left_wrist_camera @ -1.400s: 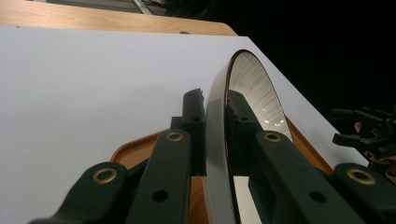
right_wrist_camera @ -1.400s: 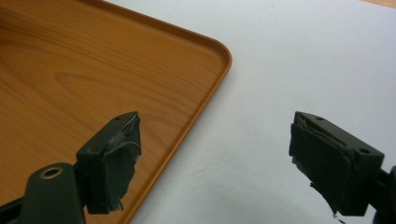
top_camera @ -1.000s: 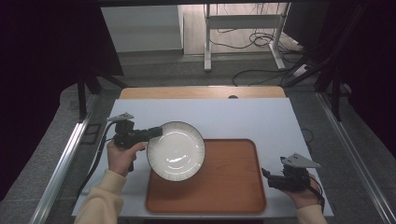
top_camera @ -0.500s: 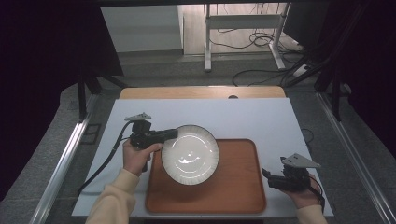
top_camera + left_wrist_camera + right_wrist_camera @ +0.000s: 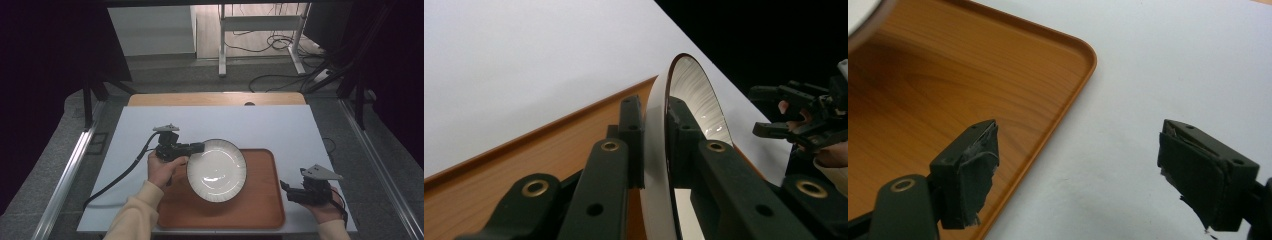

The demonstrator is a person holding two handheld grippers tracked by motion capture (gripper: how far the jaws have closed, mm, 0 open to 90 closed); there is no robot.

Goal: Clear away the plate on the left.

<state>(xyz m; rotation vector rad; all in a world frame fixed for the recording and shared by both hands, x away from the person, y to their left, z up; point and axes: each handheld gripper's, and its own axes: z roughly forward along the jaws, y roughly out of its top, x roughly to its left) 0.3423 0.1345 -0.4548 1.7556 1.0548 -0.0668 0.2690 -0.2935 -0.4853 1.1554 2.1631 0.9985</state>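
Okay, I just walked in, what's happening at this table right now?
A person works with a handheld gripper in each hand. The left gripper is clamped on the rim of a white plate, holding it over a wooden tray on the white table. The left gripper view shows its jaws on either side of the plate's edge. The right gripper is open and holds nothing, sitting by the tray's right edge.

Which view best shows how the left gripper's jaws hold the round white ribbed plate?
The left gripper view: the left gripper has one black jaw on each face of the round white ribbed plate, clamping its rim edge-on. The high view shows the plate whole over the wooden tray. The right gripper view catches only its edge.
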